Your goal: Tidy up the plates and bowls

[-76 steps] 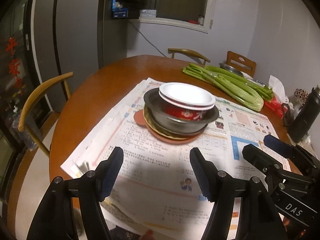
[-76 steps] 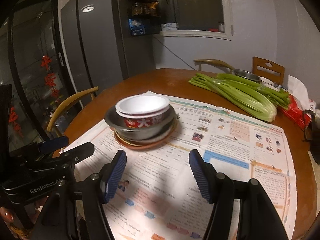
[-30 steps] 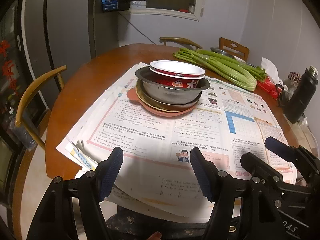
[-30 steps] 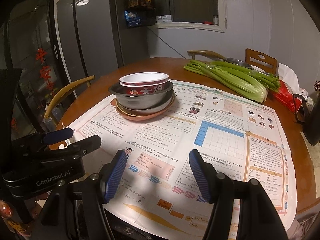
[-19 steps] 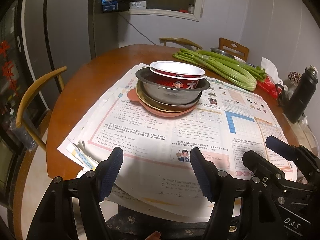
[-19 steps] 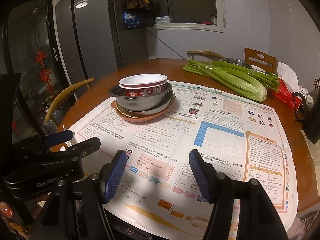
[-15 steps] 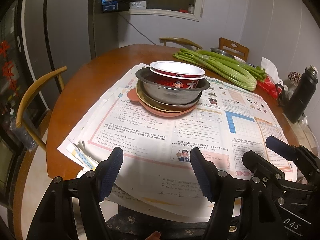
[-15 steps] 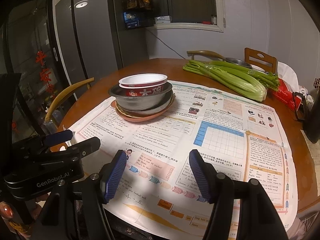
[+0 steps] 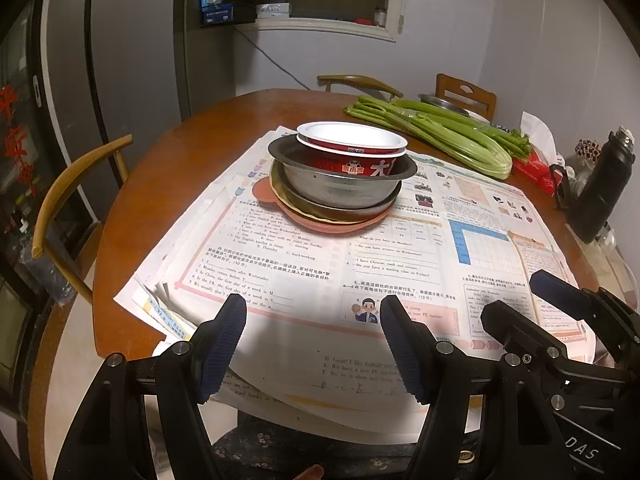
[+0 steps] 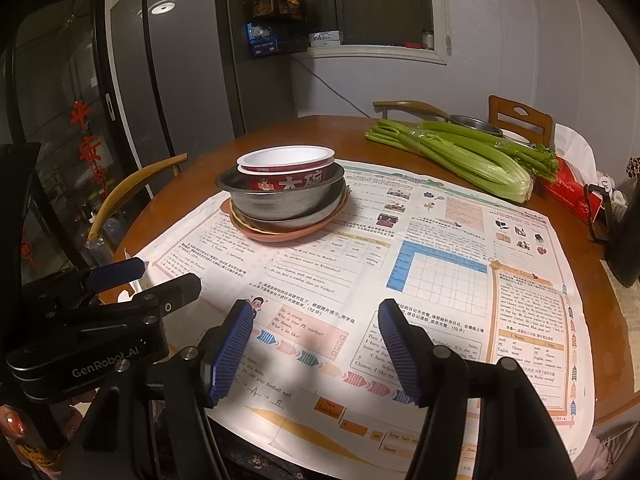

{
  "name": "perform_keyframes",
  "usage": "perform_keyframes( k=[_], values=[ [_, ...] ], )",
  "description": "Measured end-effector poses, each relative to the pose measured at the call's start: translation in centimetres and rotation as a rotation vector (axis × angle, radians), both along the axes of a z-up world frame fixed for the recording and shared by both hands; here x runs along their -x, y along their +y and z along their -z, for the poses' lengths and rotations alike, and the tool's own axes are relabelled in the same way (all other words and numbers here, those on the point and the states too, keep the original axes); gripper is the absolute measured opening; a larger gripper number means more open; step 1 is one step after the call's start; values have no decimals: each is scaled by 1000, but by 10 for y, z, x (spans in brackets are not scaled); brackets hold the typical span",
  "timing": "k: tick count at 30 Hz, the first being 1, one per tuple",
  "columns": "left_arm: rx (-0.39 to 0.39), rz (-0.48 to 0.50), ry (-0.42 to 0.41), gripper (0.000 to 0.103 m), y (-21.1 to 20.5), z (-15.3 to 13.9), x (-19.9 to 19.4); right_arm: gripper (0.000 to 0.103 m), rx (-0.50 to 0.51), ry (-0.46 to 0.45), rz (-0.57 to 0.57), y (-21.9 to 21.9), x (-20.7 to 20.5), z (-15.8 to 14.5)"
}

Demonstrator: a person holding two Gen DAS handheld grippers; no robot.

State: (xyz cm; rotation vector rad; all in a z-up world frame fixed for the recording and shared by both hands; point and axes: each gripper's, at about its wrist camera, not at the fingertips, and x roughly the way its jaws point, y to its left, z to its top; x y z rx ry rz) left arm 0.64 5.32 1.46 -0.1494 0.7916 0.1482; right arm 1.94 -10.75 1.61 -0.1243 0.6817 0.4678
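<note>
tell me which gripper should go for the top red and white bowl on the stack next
Left, by a small margin. The left gripper is open and the red and white bowl sits almost straight ahead of it. From the right gripper, also open, the stack lies off to its left.

Both grippers now sit farther back from the stack of bowls and plates (image 9: pixel 338 184) than 2.5 s ago: the left gripper (image 9: pixel 313 340) and right gripper (image 10: pixel 316 344) hang over the near edge of the newspaper (image 10: pixel 440 272). The stack accordingly appears farther off. Over the last second, nothing differs.
</note>
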Motion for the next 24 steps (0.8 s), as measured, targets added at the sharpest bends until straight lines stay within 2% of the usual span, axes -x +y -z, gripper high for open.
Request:
perform_keyframes(
  k=[19,24],
  values=[
    [-8,21,5,71,-2,0,-3,65,1,-2,1,0,0,0],
    [37,40,-42,71,22,-21,-16,65,3,-7,10,-10,-10,-7]
  ],
)
